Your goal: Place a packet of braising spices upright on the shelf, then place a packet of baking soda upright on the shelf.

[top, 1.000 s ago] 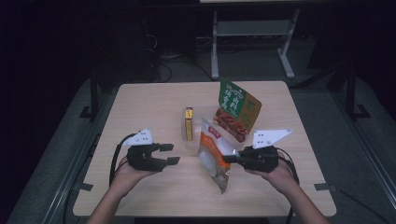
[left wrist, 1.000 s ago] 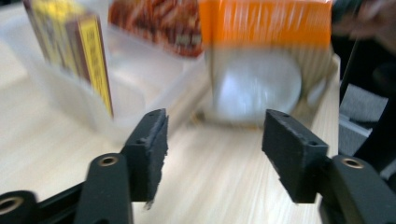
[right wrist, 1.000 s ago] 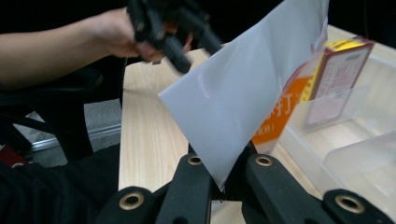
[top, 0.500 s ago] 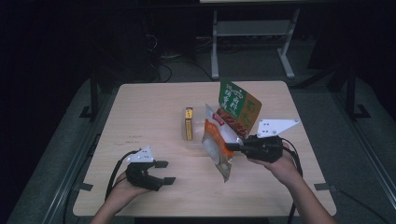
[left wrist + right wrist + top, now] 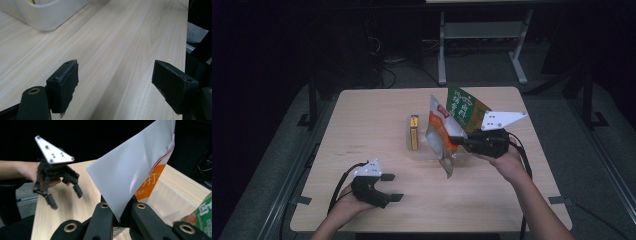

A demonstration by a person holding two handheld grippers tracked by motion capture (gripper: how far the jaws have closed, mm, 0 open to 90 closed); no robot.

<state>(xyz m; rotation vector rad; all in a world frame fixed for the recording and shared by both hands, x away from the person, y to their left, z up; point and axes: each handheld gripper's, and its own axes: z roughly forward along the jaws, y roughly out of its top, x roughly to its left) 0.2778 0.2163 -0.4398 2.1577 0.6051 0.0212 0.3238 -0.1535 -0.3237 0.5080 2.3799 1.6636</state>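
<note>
Your right gripper (image 5: 458,140) is clamped on the edge of the white-and-orange snack bag (image 5: 438,131), which hangs off its jaw tips, lifted above the clear plastic bin (image 5: 424,148). A green snack bag (image 5: 464,107) stands just behind that gripper. Your left gripper (image 5: 393,187), jaws spread wide and empty, rests low over the wooden table (image 5: 362,120), well apart from the bag.

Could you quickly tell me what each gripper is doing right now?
Left gripper: open, empty, low over the table.
Right gripper: shut on the orange-and-white pouch.
</note>
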